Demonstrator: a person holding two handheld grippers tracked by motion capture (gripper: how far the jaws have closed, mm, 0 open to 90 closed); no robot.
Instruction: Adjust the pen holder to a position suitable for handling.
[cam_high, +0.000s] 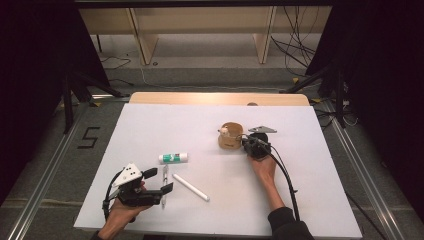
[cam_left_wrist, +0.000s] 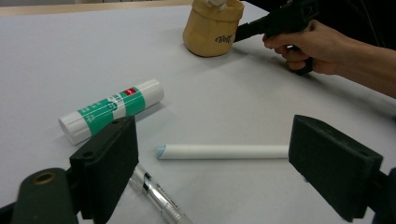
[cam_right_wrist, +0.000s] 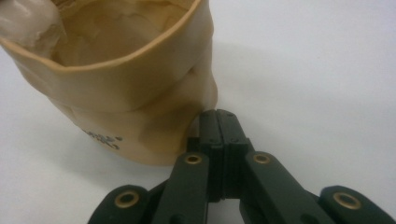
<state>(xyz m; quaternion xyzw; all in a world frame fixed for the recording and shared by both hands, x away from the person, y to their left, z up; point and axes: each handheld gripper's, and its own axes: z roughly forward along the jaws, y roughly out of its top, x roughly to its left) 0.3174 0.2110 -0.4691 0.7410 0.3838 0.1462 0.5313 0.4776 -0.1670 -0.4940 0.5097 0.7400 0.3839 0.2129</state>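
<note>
- Here, a white table (cam_high: 150, 125) takes up most of the high view, its far wooden edge near the top centre.
- Right of centre in that view stands a tan, crumpled paper-like pouch (cam_high: 230, 136), upright, mouth open to the top, rim rolled over; dark lettering runs low on its side and something pale pokes out at the rim.
- In the right gripper view the pouch (cam_right_wrist: 121, 93) sits in the upper left, its long axis near vertical, leaning slightly.
- The right gripper (cam_high: 246, 142), held in a hand at centre right, has its jaws pressed flat together with nothing between them; the tips sit right against the pouch's lower side.
- The left gripper (cam_high: 160, 182), lower left in the high view, has its jaws spread wide and clasps nothing.
- Between those jaws in the left gripper view lies a white pen-like stick (cam_left_wrist: 224, 151), lengthwise across the frame.
- A green-and-white glue stick (cam_left_wrist: 112, 109) lies diagonally at left centre.
- A silver pen (cam_left_wrist: 159, 198) runs to the bottom edge beside the left jaw.
</note>
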